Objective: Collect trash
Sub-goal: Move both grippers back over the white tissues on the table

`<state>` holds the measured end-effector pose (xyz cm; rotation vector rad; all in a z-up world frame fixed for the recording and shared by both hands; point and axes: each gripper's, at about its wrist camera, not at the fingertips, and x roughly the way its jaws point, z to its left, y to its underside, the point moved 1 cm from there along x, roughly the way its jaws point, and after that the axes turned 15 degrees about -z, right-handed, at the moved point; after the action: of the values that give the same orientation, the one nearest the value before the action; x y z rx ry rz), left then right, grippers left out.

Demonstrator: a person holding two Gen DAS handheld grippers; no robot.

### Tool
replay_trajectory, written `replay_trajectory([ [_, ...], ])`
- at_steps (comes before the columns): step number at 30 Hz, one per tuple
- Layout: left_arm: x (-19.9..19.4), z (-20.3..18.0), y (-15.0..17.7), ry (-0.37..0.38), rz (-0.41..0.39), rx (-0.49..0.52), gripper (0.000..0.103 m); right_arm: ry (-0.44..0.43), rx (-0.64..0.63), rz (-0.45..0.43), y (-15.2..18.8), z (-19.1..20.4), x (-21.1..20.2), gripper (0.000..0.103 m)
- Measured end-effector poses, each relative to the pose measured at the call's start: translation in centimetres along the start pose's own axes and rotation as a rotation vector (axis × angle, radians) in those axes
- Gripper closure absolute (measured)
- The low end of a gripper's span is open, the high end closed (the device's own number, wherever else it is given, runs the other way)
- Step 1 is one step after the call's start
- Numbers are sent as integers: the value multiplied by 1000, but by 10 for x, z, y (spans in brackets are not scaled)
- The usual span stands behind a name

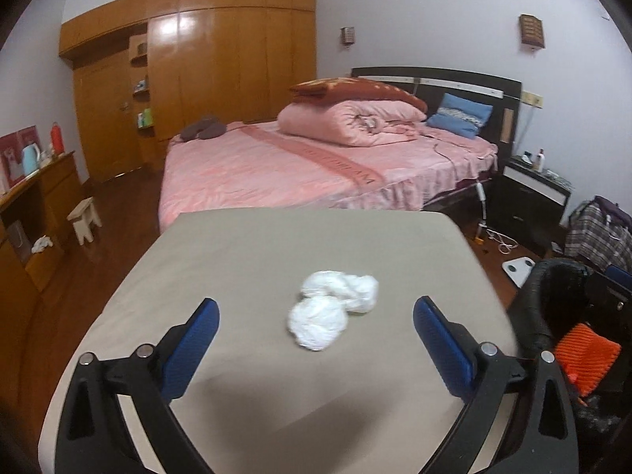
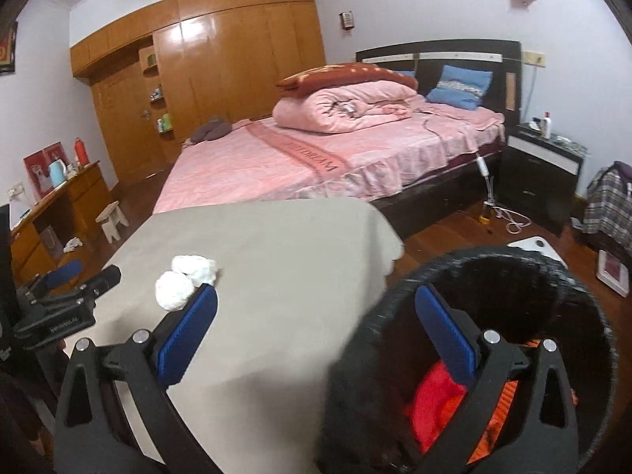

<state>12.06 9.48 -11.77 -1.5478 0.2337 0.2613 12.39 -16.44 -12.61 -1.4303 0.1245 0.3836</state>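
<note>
crumpled white paper (image 1: pixel 331 308) ahead of wide-spread left gripper (image 1: pixel 316 316), untouched

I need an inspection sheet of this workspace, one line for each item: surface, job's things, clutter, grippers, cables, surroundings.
Surface: table with beige cover.
Job's things: two white crumpled wads on the cover; black bin beside the table, red and orange things inside.
Clutter: nothing seen on the cover.
Grippers: left gripper open, empty, wads ahead; right gripper open, empty, above the bin's edge.
Cables: white cable on the floor.
Surroundings: pink bed, wooden wardrobe.
</note>
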Motion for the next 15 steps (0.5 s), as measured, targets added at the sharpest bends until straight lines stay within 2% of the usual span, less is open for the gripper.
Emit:
replay_trajectory([
  [6,20,17,13,-22,31,-3,8,-25,-10,19,5,23,37,5],
  [15,62,22,32,-10,90,-22,13,-25,-14,54,15,38,77,5],
])
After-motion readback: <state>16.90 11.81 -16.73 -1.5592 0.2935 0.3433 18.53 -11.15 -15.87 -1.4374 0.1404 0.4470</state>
